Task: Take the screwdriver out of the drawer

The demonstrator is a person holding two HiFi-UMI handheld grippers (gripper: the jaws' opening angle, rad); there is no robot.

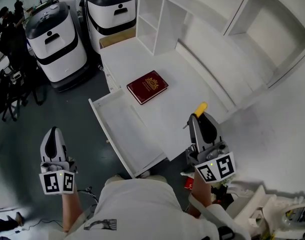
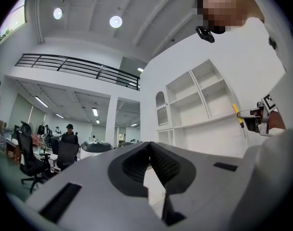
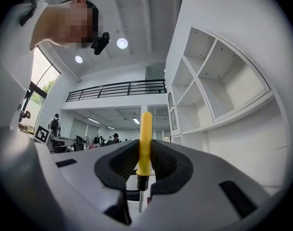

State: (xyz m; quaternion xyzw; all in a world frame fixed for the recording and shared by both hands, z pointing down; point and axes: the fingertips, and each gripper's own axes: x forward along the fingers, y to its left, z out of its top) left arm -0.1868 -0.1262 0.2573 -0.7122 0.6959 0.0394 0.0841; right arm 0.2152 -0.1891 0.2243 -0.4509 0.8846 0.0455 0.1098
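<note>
Standing upright, the yellow-handled screwdriver [image 3: 145,138] is pinched between the pads of the right gripper [image 1: 198,118] and is held over the white desk [image 1: 192,79], outside the open drawer [image 1: 119,129]. The left gripper [image 2: 148,146] is held with its jaws closed together on nothing.

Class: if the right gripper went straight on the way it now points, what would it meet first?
Nothing close, apparently. The right gripper, shut on the yellow screwdriver, aims past the white shelf unit into the open hall; depth is uncertain.
</note>
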